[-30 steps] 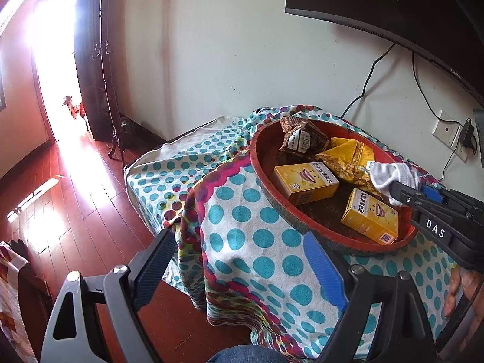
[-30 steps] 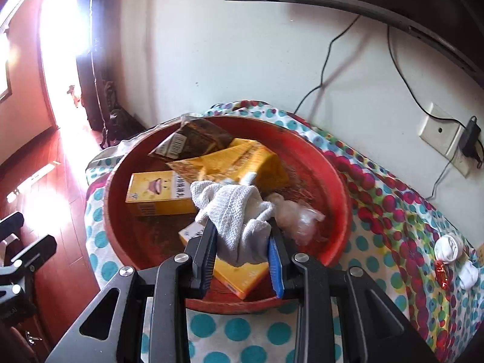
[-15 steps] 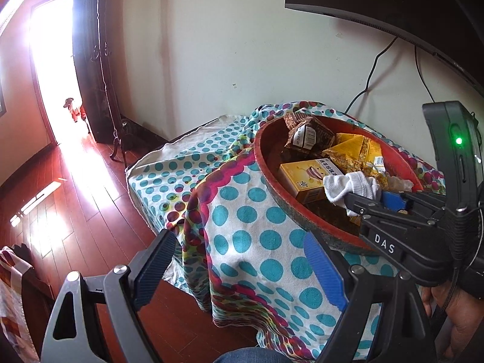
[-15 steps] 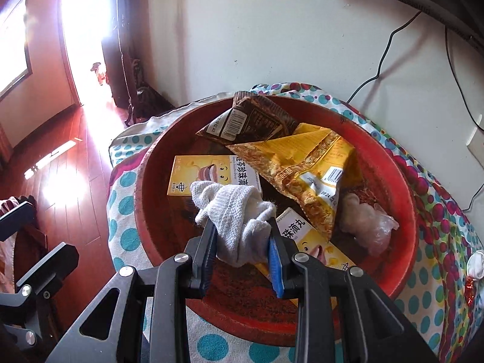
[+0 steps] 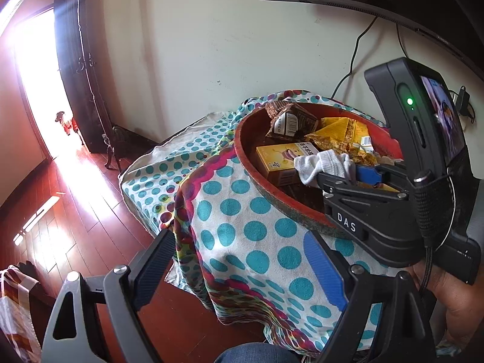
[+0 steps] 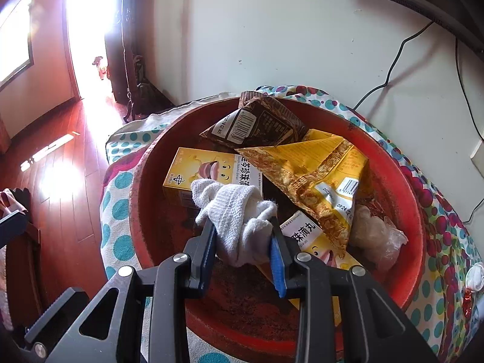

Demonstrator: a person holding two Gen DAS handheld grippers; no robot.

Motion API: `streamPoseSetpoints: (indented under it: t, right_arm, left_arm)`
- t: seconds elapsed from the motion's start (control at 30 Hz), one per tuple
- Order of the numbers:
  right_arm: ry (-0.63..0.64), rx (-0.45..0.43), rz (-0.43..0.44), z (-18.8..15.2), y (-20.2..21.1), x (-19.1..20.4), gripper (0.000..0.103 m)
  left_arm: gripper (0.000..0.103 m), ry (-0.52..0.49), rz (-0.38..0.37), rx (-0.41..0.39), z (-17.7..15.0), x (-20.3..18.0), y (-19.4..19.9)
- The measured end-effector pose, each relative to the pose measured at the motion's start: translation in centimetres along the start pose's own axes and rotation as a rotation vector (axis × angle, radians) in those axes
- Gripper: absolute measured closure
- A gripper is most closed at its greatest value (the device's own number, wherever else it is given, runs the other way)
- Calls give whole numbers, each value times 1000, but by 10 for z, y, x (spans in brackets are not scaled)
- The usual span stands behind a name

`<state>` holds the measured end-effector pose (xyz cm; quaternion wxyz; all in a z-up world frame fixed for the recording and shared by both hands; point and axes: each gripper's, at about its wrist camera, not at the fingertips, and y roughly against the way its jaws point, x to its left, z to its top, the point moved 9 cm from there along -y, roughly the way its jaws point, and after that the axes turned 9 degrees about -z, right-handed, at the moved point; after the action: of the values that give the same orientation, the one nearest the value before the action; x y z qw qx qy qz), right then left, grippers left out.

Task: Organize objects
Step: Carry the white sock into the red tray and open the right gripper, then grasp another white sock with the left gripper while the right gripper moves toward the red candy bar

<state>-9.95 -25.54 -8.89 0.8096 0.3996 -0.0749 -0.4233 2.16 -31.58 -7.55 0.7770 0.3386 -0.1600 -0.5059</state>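
A white sock (image 6: 236, 211) hangs between the pads of my right gripper (image 6: 242, 224) just above the floor of the red bowl (image 6: 136, 199). The jaws are opening, and both pads still touch the sock. Under and around it lie two yellow boxes (image 6: 205, 169) (image 6: 305, 236), a yellow snack bag (image 6: 320, 163), a brown packet (image 6: 257, 121) and a clear plastic bag (image 6: 375, 236). The left wrist view shows the right gripper (image 5: 341, 172) with the sock (image 5: 320, 163) over the bowl (image 5: 242, 142). My left gripper (image 5: 239, 242) stands open and empty before the table's front corner.
A dotted cloth (image 5: 251, 230) covers the table and hangs over its edge. Another white sock (image 6: 475, 275) and a red wrapper (image 6: 467, 299) lie at the table's right. Wall, cables (image 6: 390, 72) and a screen are behind; wooden floor (image 5: 75, 211) lies left.
The right gripper carried the sock leftward and lower into the bowl, closer to the left gripper. Its jaws stand slightly wider. The left gripper stayed put.
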Motion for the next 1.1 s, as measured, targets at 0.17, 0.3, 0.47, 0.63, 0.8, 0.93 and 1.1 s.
streamPoseSetpoints:
  t: [0.17,0.3,0.47,0.63,0.8,0.93,1.1]
  right_arm:
    - [-5,-2,21,-3,4,-2,68]
    - [-37,3,47,-8,8,-6,62]
    - [-43,-14,23,-18,22,-18,44]
    - [-124,-44,-4,-23,40,-51,41]
    - [-188,-75,-108,-41,57,-103,30]
    - [-306,-28,-195,-80,58,-165,25]
    - [-513,39,-307,-142,62,-258,25]
  left_arm:
    - [14,-34,-21,26,-5,-12,-6]
    - [14,-54,-27,39,-9,-18,-8]
    - [14,-60,-27,51,-12,-21,-11]
    - [14,-87,-29,61,-16,-28,-13]
    - [14,-106,-43,62,-19,-38,-12]
    - [14,-135,-71,48,-20,-52,-9]
    - [14,-194,-138,34,-25,-80,-5]
